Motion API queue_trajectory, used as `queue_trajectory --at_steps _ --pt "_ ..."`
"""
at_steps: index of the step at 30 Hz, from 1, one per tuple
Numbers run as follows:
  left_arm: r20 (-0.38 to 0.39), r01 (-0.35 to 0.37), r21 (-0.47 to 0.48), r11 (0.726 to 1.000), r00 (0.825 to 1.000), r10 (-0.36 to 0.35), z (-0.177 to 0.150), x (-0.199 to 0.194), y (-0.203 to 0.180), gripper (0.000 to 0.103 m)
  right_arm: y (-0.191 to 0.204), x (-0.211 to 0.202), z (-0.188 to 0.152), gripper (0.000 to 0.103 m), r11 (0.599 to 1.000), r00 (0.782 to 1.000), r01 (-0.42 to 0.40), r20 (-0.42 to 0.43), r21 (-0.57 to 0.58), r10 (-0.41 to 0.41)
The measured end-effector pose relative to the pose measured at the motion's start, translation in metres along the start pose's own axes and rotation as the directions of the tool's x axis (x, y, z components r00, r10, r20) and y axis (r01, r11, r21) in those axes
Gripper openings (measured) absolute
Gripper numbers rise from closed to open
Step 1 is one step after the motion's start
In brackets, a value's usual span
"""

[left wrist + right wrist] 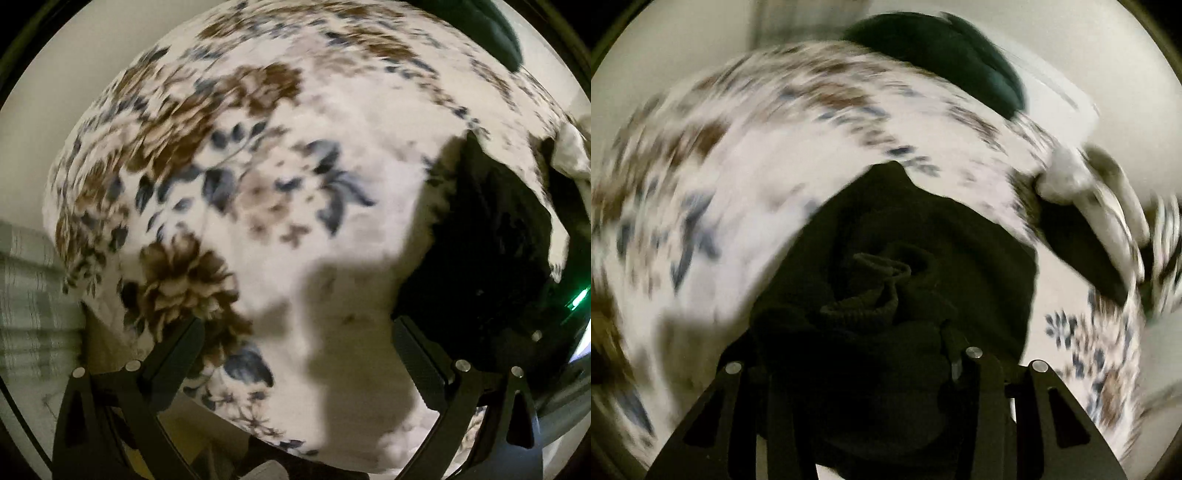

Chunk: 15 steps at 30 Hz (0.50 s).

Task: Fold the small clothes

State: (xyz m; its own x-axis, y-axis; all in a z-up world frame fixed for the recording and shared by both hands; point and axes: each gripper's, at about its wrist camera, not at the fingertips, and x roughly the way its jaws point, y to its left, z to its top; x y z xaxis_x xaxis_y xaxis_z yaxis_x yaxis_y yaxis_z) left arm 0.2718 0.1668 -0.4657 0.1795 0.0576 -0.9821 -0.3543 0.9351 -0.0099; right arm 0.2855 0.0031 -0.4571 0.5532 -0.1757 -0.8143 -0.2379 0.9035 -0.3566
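The right gripper [864, 373] is clamping a bunched black garment [905, 258] at frame centre over the floral blanket [757, 155]. The left gripper [295, 339] is hanging with jaws apart. The soft, floppy, light knit is probably best taken by its ribbed hem.

Two tools, one spread and one closed.
The left tool [295, 332] has its fingers wide apart; the right tool [864, 354] is clamped on black cloth [886, 258].

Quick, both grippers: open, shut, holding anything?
Left gripper: open, empty, over the floral blanket.
Right gripper: fingers hidden in the black garment; seemingly gripping it, cannot tell for sure.
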Motion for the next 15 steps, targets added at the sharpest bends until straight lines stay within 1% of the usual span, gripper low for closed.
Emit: queue_trajectory --at_steps 1,2,3,4,5,6,7,8,9,10,11,12,13,14,15 --pt "-0.006 0.002 -0.014 1.000 1.000 -0.002 -0.001 0.003 0.005 0.103 0.011 0.003 -0.003 0.047 0.998 1.000 0.023 -0.008 -0.051 -0.023" --pt "-0.015 0.010 -0.030 0.999 1.000 -0.010 -0.003 0.006 0.010 0.103 0.013 0.003 -0.003 0.051 0.998 1.000 0.020 -0.014 -0.052 -0.021" --pt "-0.019 0.017 -0.040 0.999 1.000 -0.018 -0.003 0.007 0.012 0.103 0.009 0.002 0.001 0.061 1.000 1.000 -0.013 -0.023 -0.016 0.012" --pt "-0.026 0.034 -0.058 0.998 0.999 -0.035 -0.004 0.009 0.014 0.103 0.003 0.001 0.004 0.075 0.997 0.997 -0.069 -0.032 0.030 0.070" --pt "-0.027 0.058 -0.075 0.996 0.998 -0.060 -0.006 0.009 0.016 0.103 -0.009 -0.001 0.011 0.078 0.979 0.982 -0.180 -0.047 0.097 0.186" --pt "-0.027 0.079 -0.089 0.993 0.996 -0.082 -0.006 0.009 0.017 0.103 -0.019 -0.005 0.017 0.083 0.946 0.955 -0.280 -0.056 0.161 0.292" --pt "-0.025 0.103 -0.104 0.989 0.994 -0.106 -0.006 0.007 0.017 0.103 -0.030 -0.010 0.021 0.084 0.896 0.914 -0.384 -0.045 0.224 0.403" --pt "-0.017 0.136 -0.118 0.984 0.990 -0.139 -0.007 0.002 0.016 0.103 -0.052 -0.016 0.025 0.085 0.771 0.815 -0.549 0.002 0.324 0.579" --pt "-0.008 0.163 -0.126 0.978 0.986 -0.165 -0.007 -0.001 0.013 0.103 -0.071 -0.019 0.024 0.087 0.666 0.740 -0.629 0.047 0.400 0.671" --pt "0.004 0.201 -0.135 0.970 0.979 -0.202 -0.008 -0.007 0.009 0.103 -0.099 -0.023 0.021 0.087 0.566 0.685 -0.667 0.101 0.485 0.721" --pt "0.011 0.229 -0.138 0.964 0.973 -0.230 -0.009 -0.012 0.002 0.103 -0.118 -0.024 0.017 0.087 0.517 0.667 -0.670 0.127 0.532 0.734" --pt "0.017 0.256 -0.139 0.957 0.967 -0.256 -0.009 -0.016 -0.003 0.103 -0.138 -0.025 0.012 0.087 0.491 0.666 -0.657 0.137 0.572 0.733" --pt "0.025 0.292 -0.138 0.947 0.956 -0.291 -0.011 -0.021 -0.013 0.103 -0.161 -0.024 0.006 0.087 0.481 0.682 -0.628 0.134 0.612 0.719" --pt "0.028 0.313 -0.138 0.940 0.950 -0.312 -0.013 -0.024 -0.023 0.103 -0.189 -0.023 -0.006 0.087 0.489 0.715 -0.578 0.115 0.653 0.690" --pt "0.028 0.332 -0.139 0.933 0.943 -0.331 -0.015 -0.025 -0.031 0.103 -0.207 -0.020 -0.012 0.087 0.501 0.733 -0.548 0.096 0.671 0.673"
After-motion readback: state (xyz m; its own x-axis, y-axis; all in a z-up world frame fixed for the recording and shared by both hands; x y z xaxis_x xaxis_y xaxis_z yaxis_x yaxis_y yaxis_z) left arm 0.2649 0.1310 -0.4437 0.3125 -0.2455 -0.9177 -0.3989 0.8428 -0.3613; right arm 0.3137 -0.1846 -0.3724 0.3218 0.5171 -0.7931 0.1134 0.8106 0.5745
